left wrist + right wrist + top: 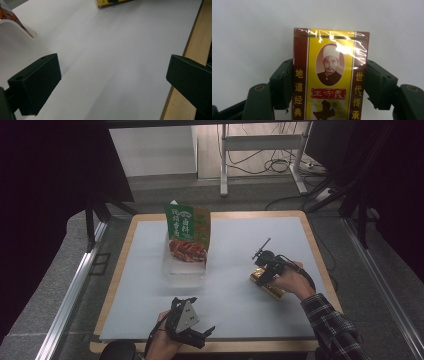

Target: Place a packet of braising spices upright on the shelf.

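While the left gripper (192, 332) hovers spread wide, the right gripper (329, 82) clasps the box (330, 75) — flat on the table (240, 270).

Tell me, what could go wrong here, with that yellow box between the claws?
1. The box is wrapped in shiny film, and the right gripper touches only its two side edges, so it might slip when lifted.
2. The green packet stands upright in the clear tray; a box carried there could knock it over.
3. The left gripper hangs open near the table's wooden edge and could bump it.
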Available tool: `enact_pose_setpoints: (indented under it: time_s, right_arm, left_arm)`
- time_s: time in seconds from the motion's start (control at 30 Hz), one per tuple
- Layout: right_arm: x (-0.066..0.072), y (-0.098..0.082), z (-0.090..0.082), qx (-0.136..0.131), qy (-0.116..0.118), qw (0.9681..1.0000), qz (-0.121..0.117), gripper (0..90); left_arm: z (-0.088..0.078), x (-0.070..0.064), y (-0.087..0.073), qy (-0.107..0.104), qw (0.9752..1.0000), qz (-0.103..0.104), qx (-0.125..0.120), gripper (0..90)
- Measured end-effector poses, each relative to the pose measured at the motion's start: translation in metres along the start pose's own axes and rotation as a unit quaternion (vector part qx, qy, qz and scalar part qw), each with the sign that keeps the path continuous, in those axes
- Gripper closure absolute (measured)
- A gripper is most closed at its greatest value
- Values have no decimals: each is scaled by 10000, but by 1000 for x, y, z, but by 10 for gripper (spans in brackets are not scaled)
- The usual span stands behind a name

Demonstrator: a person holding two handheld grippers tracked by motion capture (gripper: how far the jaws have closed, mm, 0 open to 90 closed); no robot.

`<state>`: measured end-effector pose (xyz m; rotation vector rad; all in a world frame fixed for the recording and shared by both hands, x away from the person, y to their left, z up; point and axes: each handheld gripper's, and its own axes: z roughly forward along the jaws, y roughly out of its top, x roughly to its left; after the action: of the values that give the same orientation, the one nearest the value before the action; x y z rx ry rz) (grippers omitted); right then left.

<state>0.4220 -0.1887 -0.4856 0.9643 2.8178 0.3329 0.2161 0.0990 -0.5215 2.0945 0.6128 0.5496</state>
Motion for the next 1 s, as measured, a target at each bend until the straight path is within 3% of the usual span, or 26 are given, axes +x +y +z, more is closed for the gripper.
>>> enact_pose_setpoints:
  time_s: [0.17, 0.37, 0.53, 0.67, 1.0]
  right_arm:
    - [-1, -4, -13, -415, -6, 9991, 35, 321]
    - [3, -10, -23, -933, 36, 9956, 9, 321]
    - [5, -12, -33, -1559, 46, 9878, -20, 321]
    - [7, -13, -38, -2036, 96, 9790, -45, 322]
    - [16, -6, -46, -2639, 308, 9639, -201, 322]
  left_arm:
    - [-1, 1, 0, 14, 10000, 33, 22, 0]
    - [-1, 1, 0, 29, 10000, 11, -6, 0]
    - [-2, 1, 0, 33, 10000, -40, -48, 0]
    - [-2, 2, 0, 39, 10000, -32, -43, 0]
    - [-4, 3, 0, 10, 9999, -87, -73, 0]
